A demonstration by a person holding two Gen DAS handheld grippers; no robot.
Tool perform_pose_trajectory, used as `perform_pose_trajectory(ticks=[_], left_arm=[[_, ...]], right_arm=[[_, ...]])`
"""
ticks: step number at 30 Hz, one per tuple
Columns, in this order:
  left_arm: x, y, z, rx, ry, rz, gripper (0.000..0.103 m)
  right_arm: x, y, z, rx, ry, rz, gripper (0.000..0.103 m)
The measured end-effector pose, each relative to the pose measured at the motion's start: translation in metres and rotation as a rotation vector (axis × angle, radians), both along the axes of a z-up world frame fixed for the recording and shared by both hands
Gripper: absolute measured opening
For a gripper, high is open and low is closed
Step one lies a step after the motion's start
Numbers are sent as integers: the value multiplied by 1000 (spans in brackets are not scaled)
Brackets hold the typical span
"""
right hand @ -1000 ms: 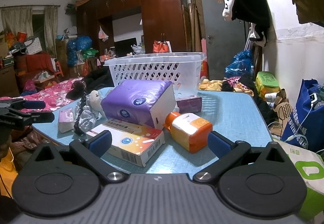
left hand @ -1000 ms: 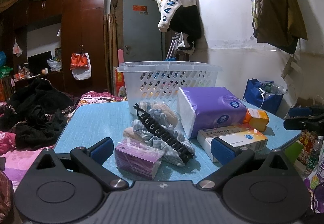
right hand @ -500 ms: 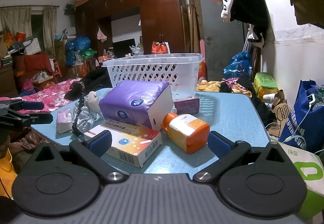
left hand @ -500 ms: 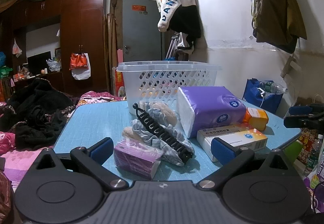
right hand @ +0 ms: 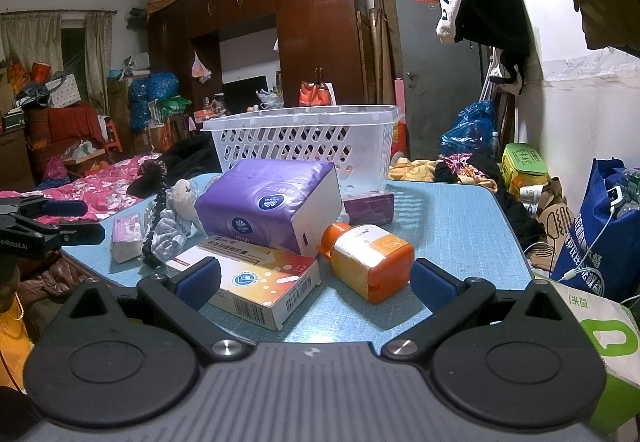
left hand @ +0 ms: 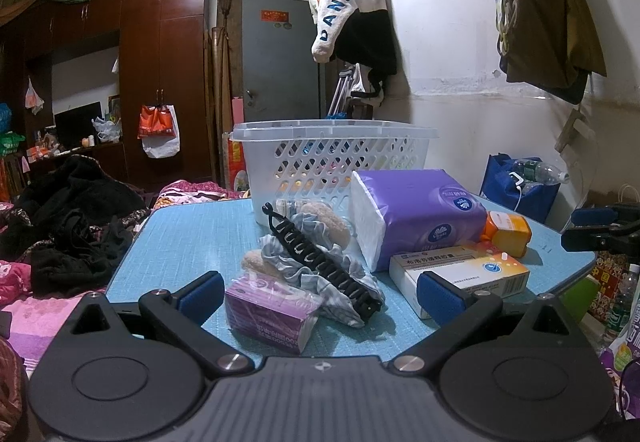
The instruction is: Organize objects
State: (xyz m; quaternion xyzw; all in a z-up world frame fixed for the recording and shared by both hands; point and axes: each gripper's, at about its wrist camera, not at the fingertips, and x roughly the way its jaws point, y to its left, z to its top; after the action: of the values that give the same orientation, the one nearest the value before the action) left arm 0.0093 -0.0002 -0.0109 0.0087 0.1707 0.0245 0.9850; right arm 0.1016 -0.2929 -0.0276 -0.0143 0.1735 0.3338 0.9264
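A white slotted basket [left hand: 336, 158] stands at the back of the blue table [left hand: 192, 238]. In front lie a purple tissue pack [left hand: 420, 210], a medicine box [left hand: 464, 274], an orange bottle [left hand: 506, 232], a black hair clip [left hand: 320, 262] on grey scrunchies, and a small purple tissue packet [left hand: 268, 316]. My left gripper [left hand: 320, 294] is open at the table's near edge, the small packet between its fingers. My right gripper [right hand: 316, 282] is open; the medicine box [right hand: 248, 282] and orange bottle [right hand: 368, 258] lie just ahead of it. The basket [right hand: 304, 146] stands behind them.
A dark purple box [right hand: 368, 206] lies by the basket. A blue bag [right hand: 600, 234] and a green-and-white box [right hand: 604, 338] sit right of the table. Dark clothes [left hand: 68, 214] lie on the bed to the left. A wardrobe and a grey door stand behind.
Both grippers have edged slightly; the objects look a touch closer. Nothing has been taken hold of or moved.
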Motion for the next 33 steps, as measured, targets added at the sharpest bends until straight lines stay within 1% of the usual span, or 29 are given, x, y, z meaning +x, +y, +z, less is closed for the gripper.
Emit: perform_pose_trajectory(ticks=[7, 10, 12, 14, 16, 17, 19, 21, 24, 25, 28, 29, 32, 33], left_arm=[[0, 0, 0, -1, -3, 2, 103], [-4, 1, 2, -8, -55, 0, 103], [-6, 1, 3, 4, -96, 0, 103], [-3, -4, 1, 43, -122, 6, 103], [1, -7, -1, 59, -107, 1, 103], [4, -8, -3, 61, -92, -20, 103], [6, -11, -5, 63, -83, -37, 103], [4, -14, -7, 57, -97, -49, 103], [0, -23, -9, 53, -121, -124, 102], [0, -28, -10, 65, -127, -148, 101], [3, -44, -16, 104, -131, -205, 93], [4, -49, -19, 109, -132, -226, 89], [9, -60, -25, 132, -123, -273, 85], [11, -62, -28, 135, -117, -281, 82]], right_arm=[[0, -1, 0, 1, -2, -3, 103], [-1, -2, 2, 19, -18, -13, 103], [-2, -5, 1, 49, -46, -13, 103], [-5, -6, -2, 67, -107, -29, 103], [-7, -2, -4, 52, -149, -33, 103], [-7, -1, -5, 48, -155, -23, 103], [-6, 1, -7, 58, -138, 6, 103], [-5, 2, -8, 72, -117, 36, 103], [-6, 7, -14, 76, -94, 93, 103], [-6, 9, -16, 72, -88, 109, 103], [-9, 10, -22, 74, -87, 123, 103], [-9, 10, -24, 78, -85, 127, 100], [-7, 10, -29, 82, -73, 144, 94], [-7, 10, -32, 84, -70, 152, 91]])
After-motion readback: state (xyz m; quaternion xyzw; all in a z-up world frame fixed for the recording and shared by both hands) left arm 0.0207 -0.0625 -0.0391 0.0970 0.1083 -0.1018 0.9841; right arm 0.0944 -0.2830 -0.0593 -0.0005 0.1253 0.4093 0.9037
